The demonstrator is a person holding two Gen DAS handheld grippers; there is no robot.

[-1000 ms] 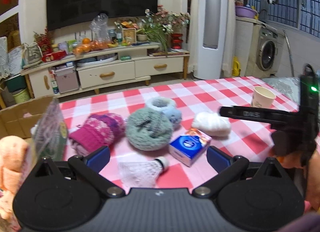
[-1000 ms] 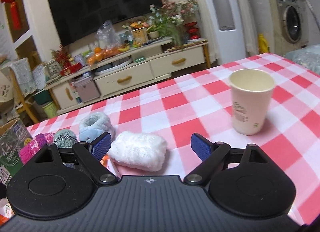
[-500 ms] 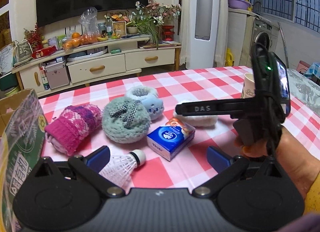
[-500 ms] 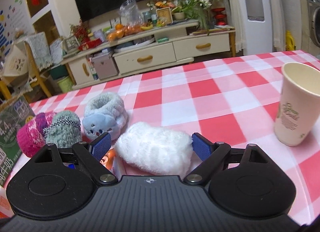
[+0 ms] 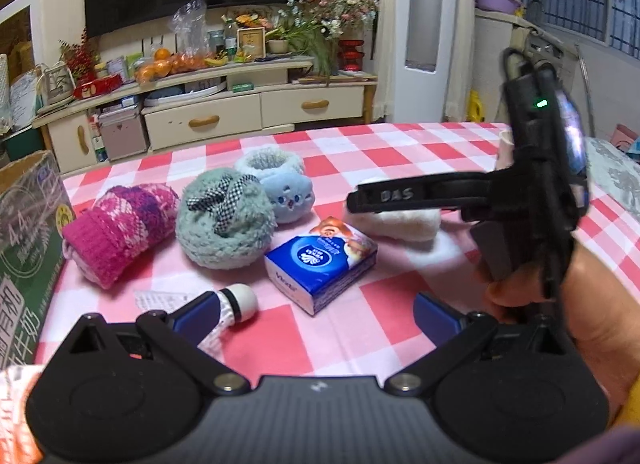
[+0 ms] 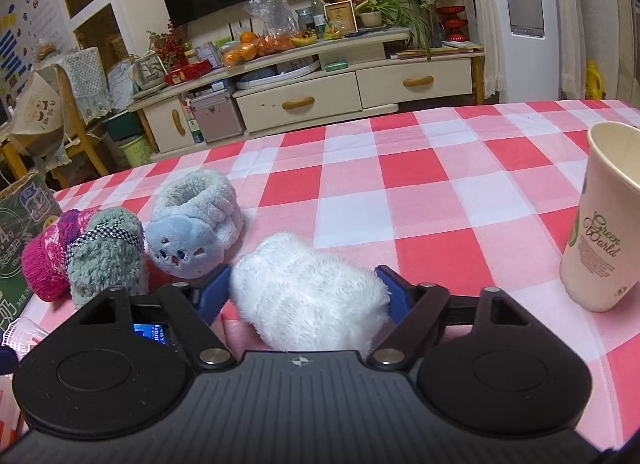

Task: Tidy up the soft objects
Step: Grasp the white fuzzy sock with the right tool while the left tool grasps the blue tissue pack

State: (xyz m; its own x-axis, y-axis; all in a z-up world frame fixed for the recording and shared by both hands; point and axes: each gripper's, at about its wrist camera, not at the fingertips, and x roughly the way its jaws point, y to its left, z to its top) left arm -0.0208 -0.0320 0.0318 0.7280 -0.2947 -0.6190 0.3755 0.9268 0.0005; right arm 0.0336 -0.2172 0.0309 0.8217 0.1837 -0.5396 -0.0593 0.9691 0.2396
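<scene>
A white fluffy roll (image 6: 308, 296) lies on the red-checked tablecloth between the blue pads of my right gripper (image 6: 306, 290), whose jaws are closed in against its sides. It also shows in the left wrist view (image 5: 400, 220) under the right gripper's finger (image 5: 416, 198). To its left lie a light-blue plush slipper (image 6: 192, 224), a grey-green fuzzy item (image 6: 108, 260) and a pink knitted sock (image 6: 44, 260). My left gripper (image 5: 316, 316) is open and empty, low over the near table edge.
A blue tissue pack (image 5: 320, 264) and a white shuttlecock (image 5: 228, 312) lie before the left gripper. A paper cup (image 6: 600, 220) stands at the right. A cardboard box (image 5: 28, 248) sits at the left table edge.
My right gripper moved forward and left around the white roll, and its jaws narrowed onto it. The left gripper drifted slightly; the shuttlecock now lies near its left finger.
</scene>
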